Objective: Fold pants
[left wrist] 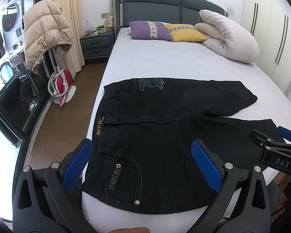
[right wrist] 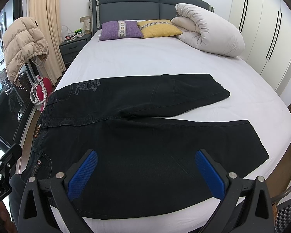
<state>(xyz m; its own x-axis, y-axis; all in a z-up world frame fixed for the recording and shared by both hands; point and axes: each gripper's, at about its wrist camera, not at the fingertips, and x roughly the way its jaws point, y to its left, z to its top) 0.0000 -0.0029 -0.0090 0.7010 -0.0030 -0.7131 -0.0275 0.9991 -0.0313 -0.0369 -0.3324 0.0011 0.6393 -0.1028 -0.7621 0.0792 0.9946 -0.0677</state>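
— While both tools hover at the foot of the bed (left wrist: 164,62), how do the black pants (left wrist: 155,136) lie to them?

— Crosswise. Nearest me, the left gripper (left wrist: 143,167) hangs with jaws wide apart over the front pocket (left wrist: 124,174) and waistband end, holding nothing. Just to its right, the right gripper (right wrist: 145,174), jaws equally spread and empty, sits over the near leg (right wrist: 184,145).

— And the long axis?

— Left to right across the sheet: waistband (left wrist: 110,104) toward the bed's left edge, hems to the right. Beyond the near leg, the far leg (right wrist: 174,93) splays away, the two parting in a V.

— So who takes what?

— By my reading, left is nearer the waist, right nearer the hem; the near leg likely goes over the far one.
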